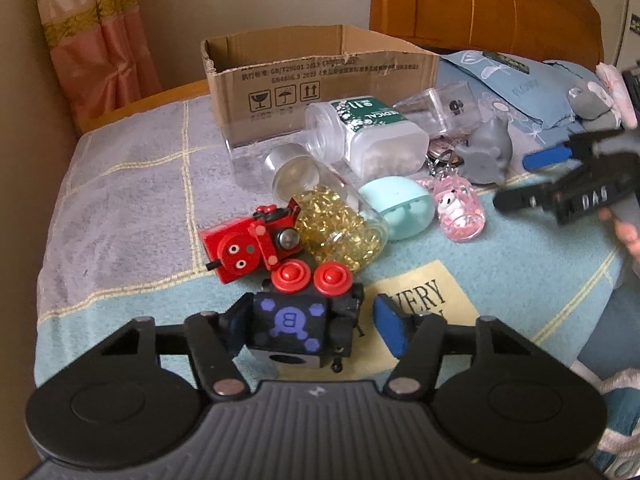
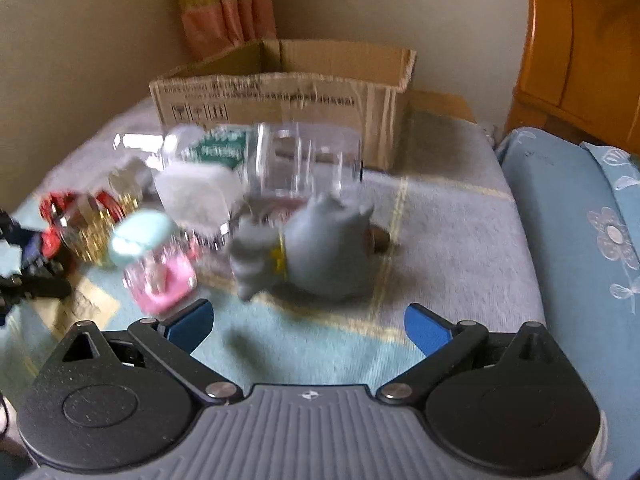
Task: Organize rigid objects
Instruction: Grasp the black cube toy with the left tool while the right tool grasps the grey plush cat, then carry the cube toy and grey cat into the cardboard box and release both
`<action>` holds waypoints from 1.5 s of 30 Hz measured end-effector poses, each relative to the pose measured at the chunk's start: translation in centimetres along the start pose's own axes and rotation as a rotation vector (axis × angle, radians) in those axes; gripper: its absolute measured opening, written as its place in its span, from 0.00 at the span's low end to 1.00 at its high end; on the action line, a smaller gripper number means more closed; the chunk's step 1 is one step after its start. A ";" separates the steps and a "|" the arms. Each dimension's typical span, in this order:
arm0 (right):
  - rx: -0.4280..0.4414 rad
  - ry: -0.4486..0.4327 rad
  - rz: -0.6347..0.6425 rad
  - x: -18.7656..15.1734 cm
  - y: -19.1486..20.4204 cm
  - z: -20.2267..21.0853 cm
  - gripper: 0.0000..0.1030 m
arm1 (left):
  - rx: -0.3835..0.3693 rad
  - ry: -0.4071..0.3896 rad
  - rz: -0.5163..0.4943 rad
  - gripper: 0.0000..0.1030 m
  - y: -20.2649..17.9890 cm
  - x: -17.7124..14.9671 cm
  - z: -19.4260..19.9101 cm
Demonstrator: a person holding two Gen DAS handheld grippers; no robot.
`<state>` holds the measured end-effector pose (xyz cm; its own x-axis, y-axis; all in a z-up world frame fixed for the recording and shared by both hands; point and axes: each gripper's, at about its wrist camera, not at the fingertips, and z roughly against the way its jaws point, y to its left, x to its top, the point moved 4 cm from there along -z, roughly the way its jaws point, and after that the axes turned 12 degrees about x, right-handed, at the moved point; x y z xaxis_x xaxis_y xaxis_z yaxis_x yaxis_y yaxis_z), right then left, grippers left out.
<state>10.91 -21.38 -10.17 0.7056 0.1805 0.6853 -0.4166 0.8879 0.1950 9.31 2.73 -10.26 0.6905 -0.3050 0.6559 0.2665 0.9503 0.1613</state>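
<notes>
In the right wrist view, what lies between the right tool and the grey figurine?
Only bare blanket lies between the right tool and the grey figurine, as the right wrist view shows.

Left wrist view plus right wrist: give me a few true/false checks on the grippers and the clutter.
1. The black cube sits between the left gripper's fingers. True.
2. The red cube is inside the cardboard box. False: it lies on the blanket in front of the box.
3. The right gripper is open with nothing between its fingers. True.
4. The jar of yellow capsules stands upright. False: it lies on its side against the red cube.
</notes>
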 end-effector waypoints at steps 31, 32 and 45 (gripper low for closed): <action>0.007 0.009 0.138 1.8 2.2 2.2 0.75 | -0.044 0.043 -0.096 0.51 -0.2 0.1 3.4; 0.008 0.009 0.144 1.8 2.4 2.6 0.75 | -0.049 0.044 -0.099 0.51 -0.1 0.3 3.8; 0.047 -0.038 0.250 5.3 4.0 5.8 0.75 | -0.049 -0.026 -0.116 0.51 1.8 7.7 5.8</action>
<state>9.64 -19.34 -1.66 0.5561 0.3750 0.7417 -0.6018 0.7972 0.0482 11.21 2.50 -0.66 0.6359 -0.4103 0.6537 0.3765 0.9043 0.2014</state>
